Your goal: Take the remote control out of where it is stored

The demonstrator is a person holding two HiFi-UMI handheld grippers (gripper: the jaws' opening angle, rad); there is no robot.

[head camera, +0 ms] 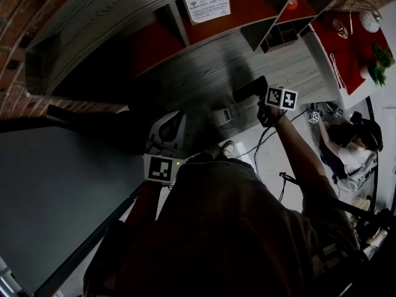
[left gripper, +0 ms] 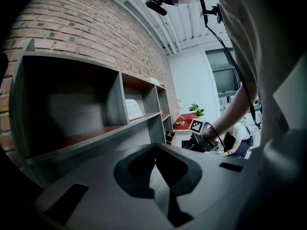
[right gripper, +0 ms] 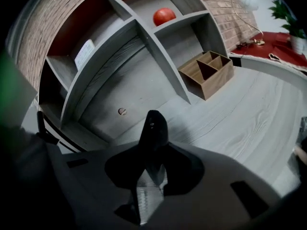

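- The right gripper (right gripper: 151, 157) has its jaws clamped narrow on the remote control (right gripper: 153, 123), a black slim body whose rounded end sticks out past the jaw tips.
- The remote control hangs in the air above the grey wood-grain desk (head camera: 247, 60), over the near edge, outside every compartment and touching neither the desk nor the shelf.
- In the head view the right gripper's marker cube (head camera: 281, 98) sits at the end of an outstretched arm, just inside the desk's near edge.
- The left gripper (left gripper: 156, 163) has its jaws drawn together at the tips with nothing between them. It is held back beyond the near edge, toward the near left corner, close to the person's body.
- A shelf unit (head camera: 179, 23) stands along the desk's far edge against a brick wall (left gripper: 86, 28).
- One of its compartments holds a printed paper sheet (head camera: 207, 4) leaning upright. One further toward the far right corner holds a red ball (right gripper: 164, 16).
- A wooden organizer (right gripper: 207, 73) with empty slots rests on the desk by the far edge, toward the right, just beside the shelf's end panel.
- Past the desk's right edge a second person (head camera: 352, 153) sits low by the floor.
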